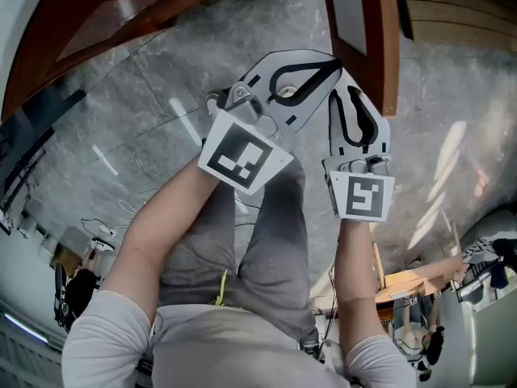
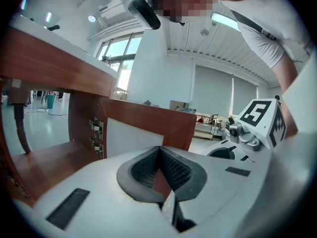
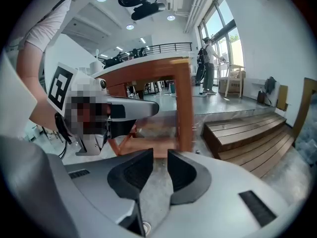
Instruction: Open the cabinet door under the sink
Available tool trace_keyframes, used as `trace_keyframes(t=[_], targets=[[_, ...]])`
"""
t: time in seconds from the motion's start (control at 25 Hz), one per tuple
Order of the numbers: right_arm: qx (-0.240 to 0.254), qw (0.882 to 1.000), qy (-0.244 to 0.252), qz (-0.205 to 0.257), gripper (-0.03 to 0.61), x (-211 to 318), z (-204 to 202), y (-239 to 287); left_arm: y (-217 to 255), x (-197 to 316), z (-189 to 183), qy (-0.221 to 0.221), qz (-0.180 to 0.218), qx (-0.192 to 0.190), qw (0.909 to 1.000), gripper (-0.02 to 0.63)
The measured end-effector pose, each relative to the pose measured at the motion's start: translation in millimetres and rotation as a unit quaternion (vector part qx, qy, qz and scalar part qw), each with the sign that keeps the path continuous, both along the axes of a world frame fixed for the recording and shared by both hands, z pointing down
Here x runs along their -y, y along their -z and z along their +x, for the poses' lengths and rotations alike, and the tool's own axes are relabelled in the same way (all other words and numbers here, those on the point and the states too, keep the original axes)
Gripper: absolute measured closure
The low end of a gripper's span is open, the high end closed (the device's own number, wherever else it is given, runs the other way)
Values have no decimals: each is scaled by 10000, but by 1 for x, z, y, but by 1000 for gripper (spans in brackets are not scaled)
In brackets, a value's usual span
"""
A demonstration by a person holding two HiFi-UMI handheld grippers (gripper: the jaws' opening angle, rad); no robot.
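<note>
Grey stone floor (image 1: 153,87); cabinet door (image 1: 376,39) swung open. L gripper (image 2: 159,151) jaws closed tip-to-tip, empty. R gripper (image 3: 158,163) jaws slightly apart, empty.

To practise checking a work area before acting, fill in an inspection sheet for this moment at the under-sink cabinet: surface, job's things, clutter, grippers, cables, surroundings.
Surface: grey marbled floor, glossy, with streaks of reflected light.
Job's things: cabinet door, brown frame with a pale panel, stands open on its hinges.
Clutter: nothing seen.
Grippers: left gripper, claw tips together, holding nothing I can make out; right gripper, claw apart, only floor between.
Cables: thin leads on the floor, away from the cabinet.
Surroundings: wooden steps; a person standing by the windows.
</note>
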State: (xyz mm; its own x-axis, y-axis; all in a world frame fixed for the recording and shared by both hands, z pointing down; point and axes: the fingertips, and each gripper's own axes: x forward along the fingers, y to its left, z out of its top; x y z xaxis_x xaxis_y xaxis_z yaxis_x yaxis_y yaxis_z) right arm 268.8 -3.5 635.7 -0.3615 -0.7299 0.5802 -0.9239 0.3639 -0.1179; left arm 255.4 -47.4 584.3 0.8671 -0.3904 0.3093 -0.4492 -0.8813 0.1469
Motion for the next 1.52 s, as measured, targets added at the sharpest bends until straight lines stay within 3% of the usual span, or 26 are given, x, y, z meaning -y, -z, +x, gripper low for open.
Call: trace_keyframes(t=[0.76, 0.92, 1.12, 1.28, 1.52], targets=[[-155, 9998, -72, 111, 477, 7, -18, 49, 51, 6, -38, 280, 242, 37, 9993, 607], [-253, 9993, -144, 246, 518, 10, -19, 82, 80, 7, -49, 406, 280, 35, 9988, 607], [-489, 9987, -166, 33, 526, 13, -23, 131, 134, 14, -68, 588, 433, 59, 9973, 607], [-342, 9990, -32, 301, 532, 18, -42, 181, 185, 16, -93, 749, 531, 131, 9957, 607], [-108, 9994, 15, 333, 538, 20, -72, 240, 252, 20, -133, 970, 783, 154, 9921, 607]])
